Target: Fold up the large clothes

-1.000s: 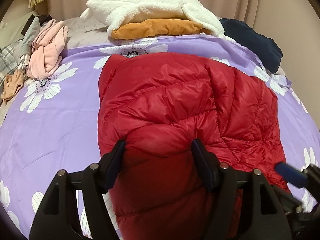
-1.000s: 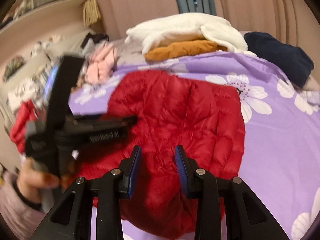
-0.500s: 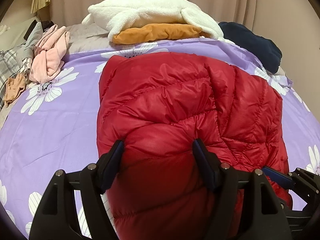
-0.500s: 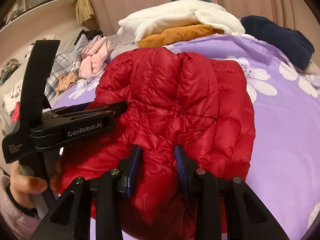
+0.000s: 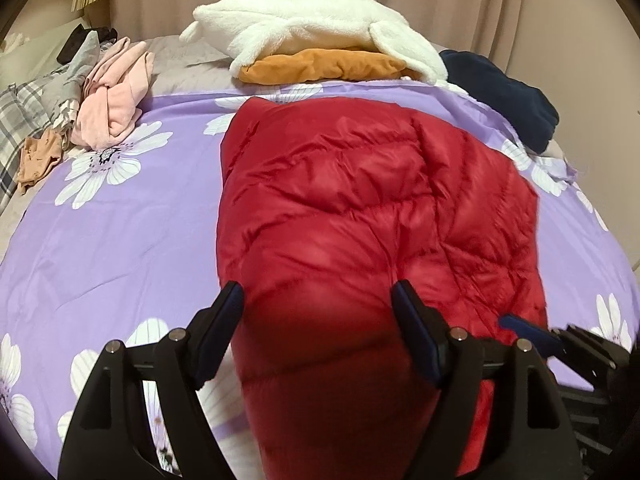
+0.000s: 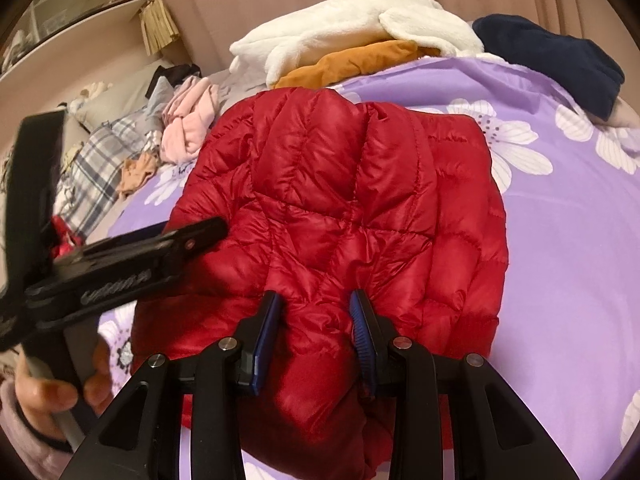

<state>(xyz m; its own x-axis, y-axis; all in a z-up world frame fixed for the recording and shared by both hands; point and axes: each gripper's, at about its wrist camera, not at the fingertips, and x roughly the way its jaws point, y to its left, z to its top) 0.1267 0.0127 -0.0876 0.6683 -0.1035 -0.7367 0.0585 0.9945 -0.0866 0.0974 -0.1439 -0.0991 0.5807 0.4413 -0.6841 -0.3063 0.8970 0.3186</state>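
A bed (image 5: 120, 240) covered in a purple sheet printed with white flowers is filling both views, with pink curtains hanging behind it. A red quilted down jacket (image 5: 360, 208) is lying folded in the middle of that sheet, its near end bulging up toward both cameras. At the far end of the bed a white fleece garment (image 5: 312, 24) is resting on top of an orange one (image 5: 320, 66), and a navy garment (image 5: 504, 96) is lying just beside them toward the right edge. Along the left side a pink garment (image 5: 114, 100) is sitting bunched up next to a plaid cloth (image 6: 92, 160) and a small tan piece (image 5: 38, 156).

The left tongs (image 5: 318, 308) are opening, their jaws standing wide on either side of the jacket's puffy near end, which is swelling up between them; the pads look to be at its flanks, but whether they are pressing on it I cannot tell. The right tongs (image 6: 316, 312) are standing narrower, pinching a ridge of the red fabric between their blue pads. In the right wrist view a hand (image 6: 44, 396) in a pale sleeve is gripping the handle of the left tool.
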